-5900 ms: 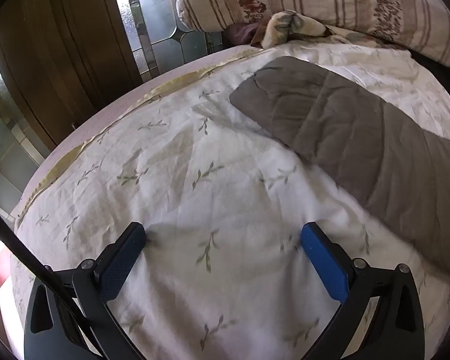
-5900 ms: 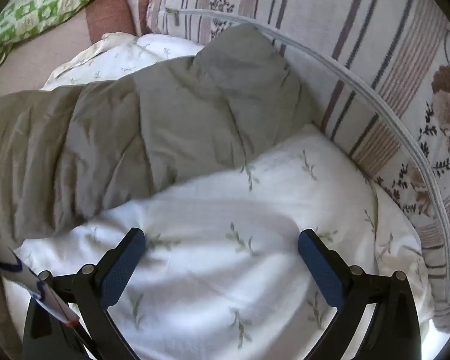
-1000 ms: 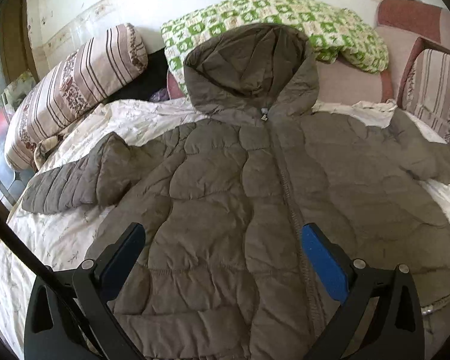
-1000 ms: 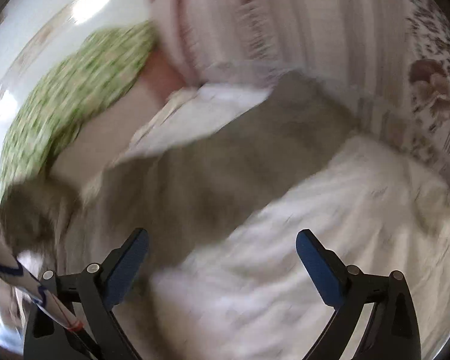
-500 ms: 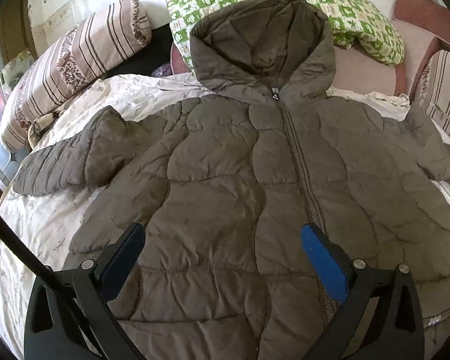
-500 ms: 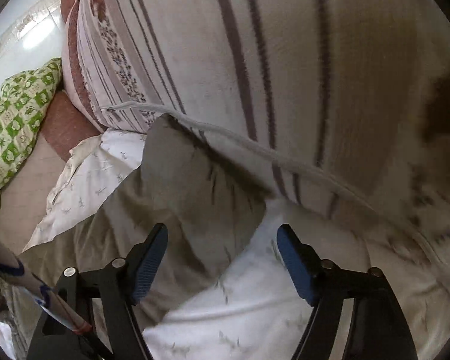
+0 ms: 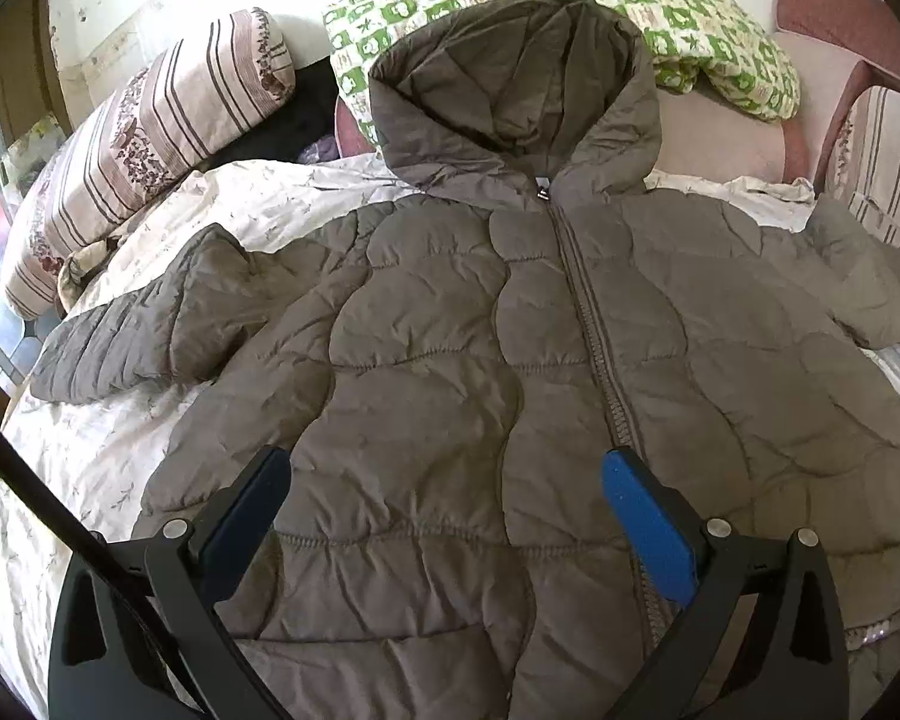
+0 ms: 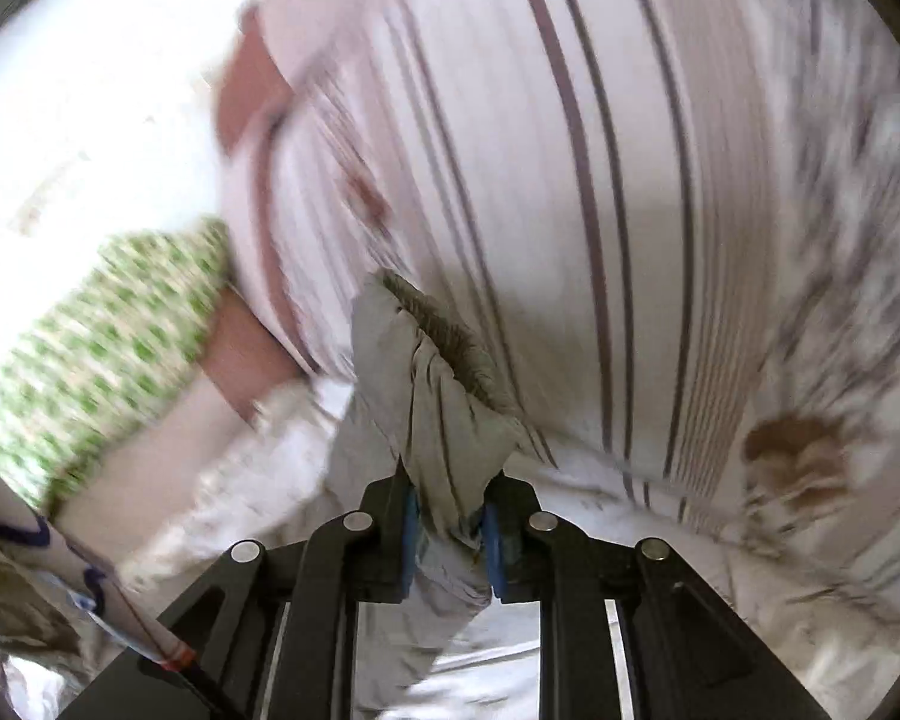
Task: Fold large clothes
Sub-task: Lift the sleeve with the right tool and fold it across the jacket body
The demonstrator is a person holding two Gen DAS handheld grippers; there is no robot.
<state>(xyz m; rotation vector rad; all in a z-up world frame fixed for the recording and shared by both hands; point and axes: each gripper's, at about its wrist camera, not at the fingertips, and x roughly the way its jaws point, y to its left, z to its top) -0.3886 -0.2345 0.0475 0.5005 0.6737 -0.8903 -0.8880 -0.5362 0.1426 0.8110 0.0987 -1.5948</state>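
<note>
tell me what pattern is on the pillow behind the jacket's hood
A green-and-white check with small leaf-like motifs on the pillow, clearest in the left wrist view, behind the jacket hood.

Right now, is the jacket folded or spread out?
Spread out. The jacket lies flat on the bed, zipped, with both sleeves out to the sides.

Left hand-held gripper point(image 7: 447, 495): black frame, blue pads, silver screws, black cable. Right hand-held gripper point(image 8: 448, 531): same.
</note>
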